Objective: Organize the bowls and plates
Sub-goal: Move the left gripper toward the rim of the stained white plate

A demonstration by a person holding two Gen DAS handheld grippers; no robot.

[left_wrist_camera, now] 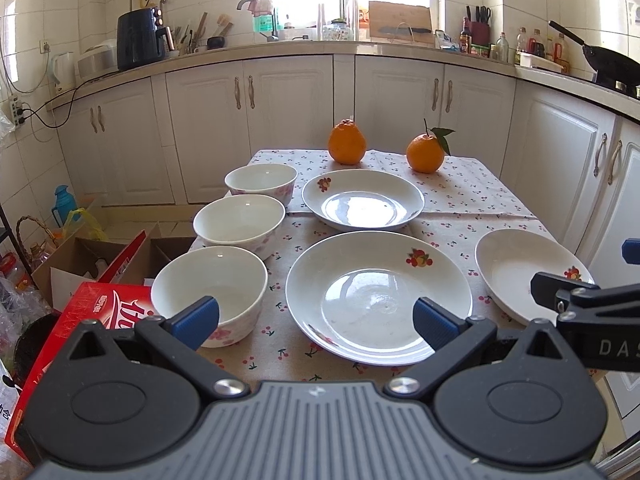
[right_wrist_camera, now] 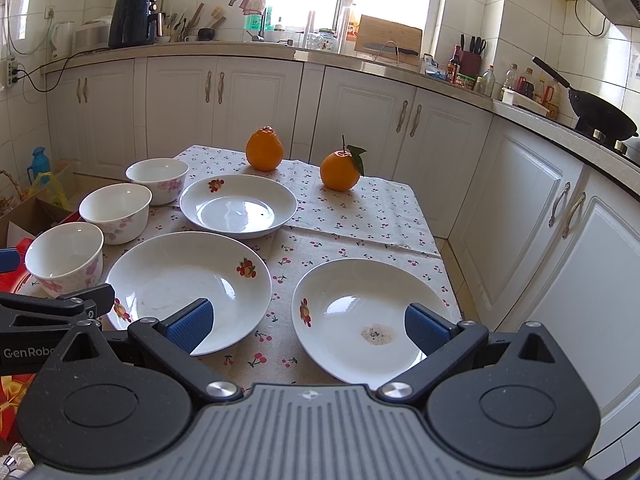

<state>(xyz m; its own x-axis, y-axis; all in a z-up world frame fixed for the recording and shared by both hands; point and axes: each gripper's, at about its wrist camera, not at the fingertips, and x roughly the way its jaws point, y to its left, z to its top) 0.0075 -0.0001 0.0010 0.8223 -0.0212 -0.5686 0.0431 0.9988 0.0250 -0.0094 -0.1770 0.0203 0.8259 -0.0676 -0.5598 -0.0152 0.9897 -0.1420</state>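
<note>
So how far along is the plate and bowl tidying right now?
Nothing looks stacked yet. The three bowls sit apart in a row; the three plates lie singly on the tablecloth. Left gripper and right gripper are open, holding nothing. All the stacking remains.

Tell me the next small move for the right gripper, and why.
Probably lower the open right gripper onto the near rim of the right plate: both grippers are empty, nothing is stacked yet, and that plate lies directly ahead.
</note>
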